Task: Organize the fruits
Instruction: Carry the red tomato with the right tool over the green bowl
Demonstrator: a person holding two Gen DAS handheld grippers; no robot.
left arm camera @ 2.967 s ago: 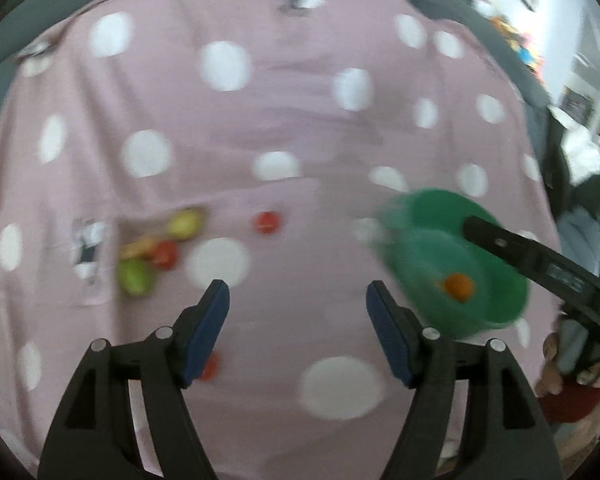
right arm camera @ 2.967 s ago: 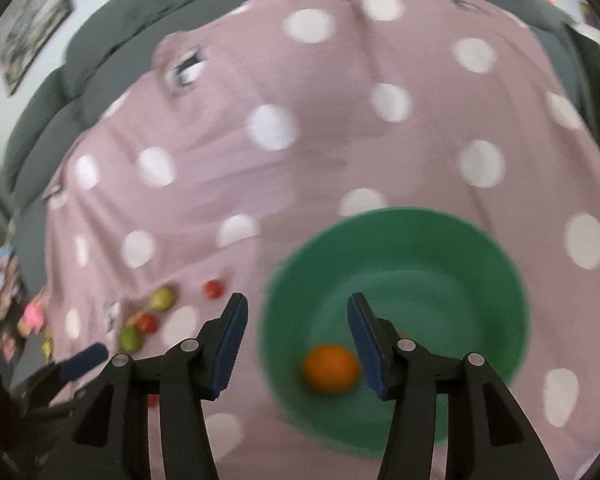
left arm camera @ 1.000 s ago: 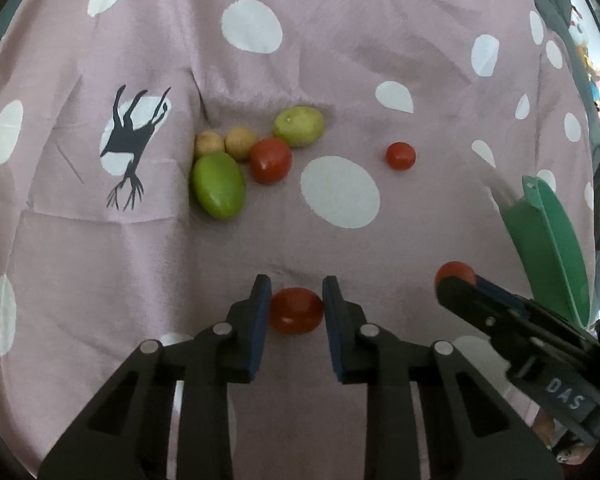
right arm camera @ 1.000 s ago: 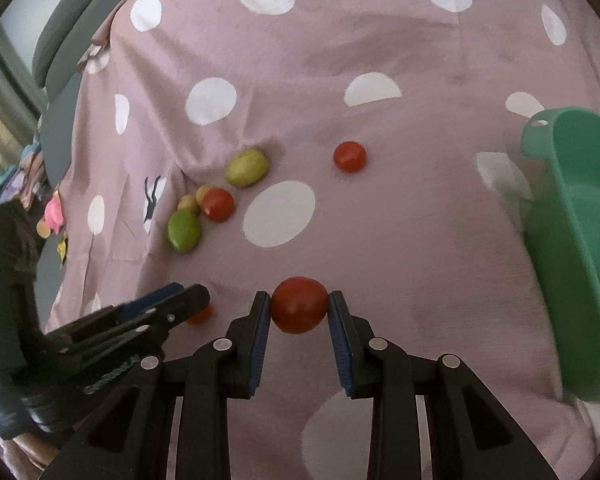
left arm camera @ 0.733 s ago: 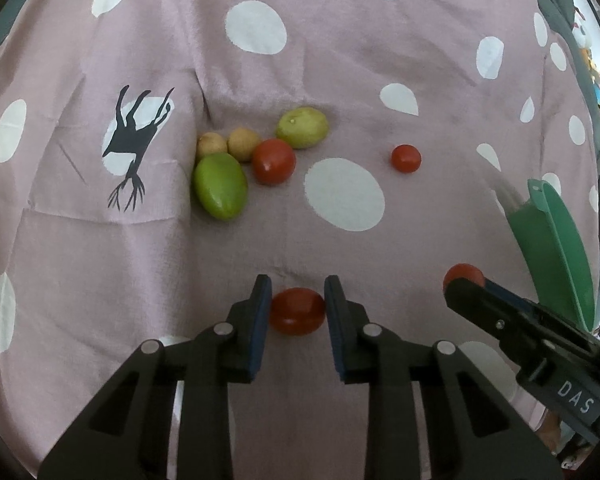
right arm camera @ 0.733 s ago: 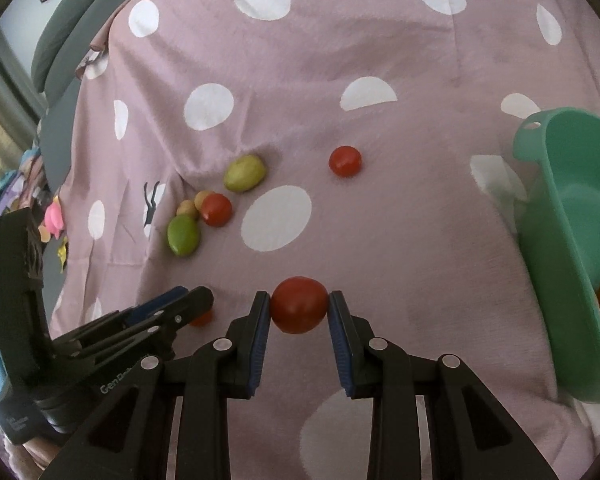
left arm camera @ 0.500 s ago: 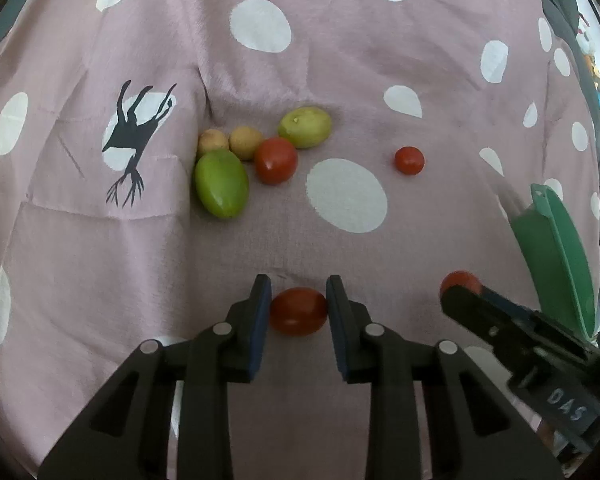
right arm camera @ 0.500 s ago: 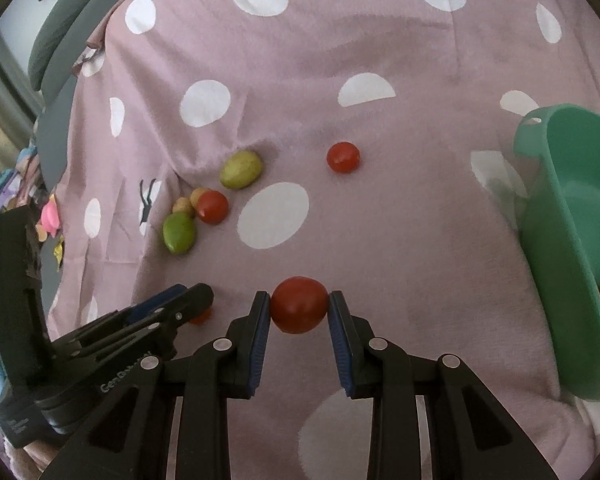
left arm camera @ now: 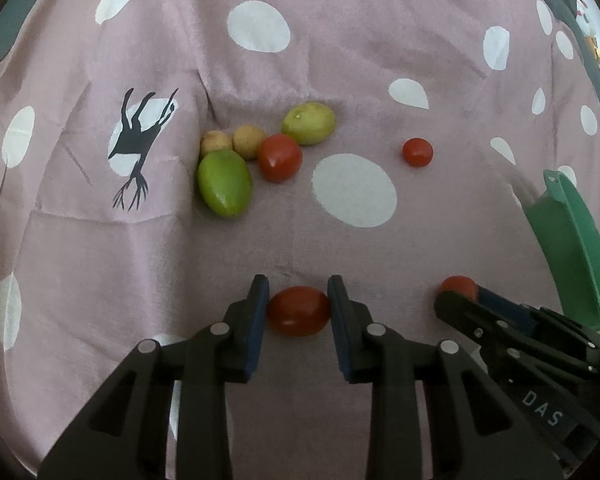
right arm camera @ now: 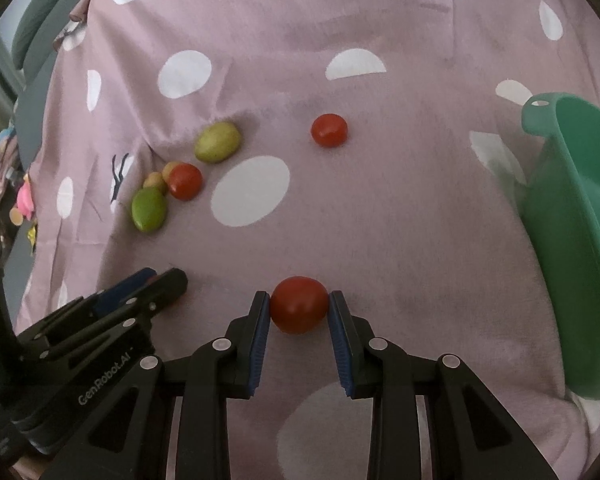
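Nearby, 5 loose fruits [left arm camera: 260, 154] cluster — green bowl [right arm camera: 572, 248] perhaps tilted.

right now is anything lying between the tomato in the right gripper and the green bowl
Nothing visible does. The right gripper is shut on its tomato, and only bare dotted cloth lies between it and the green bowl at the right. The loose fruits lie to the other side.

A home living room: grey sofa [right arm camera: 36, 20] under a polka-dot blanket [right arm camera: 300, 60].
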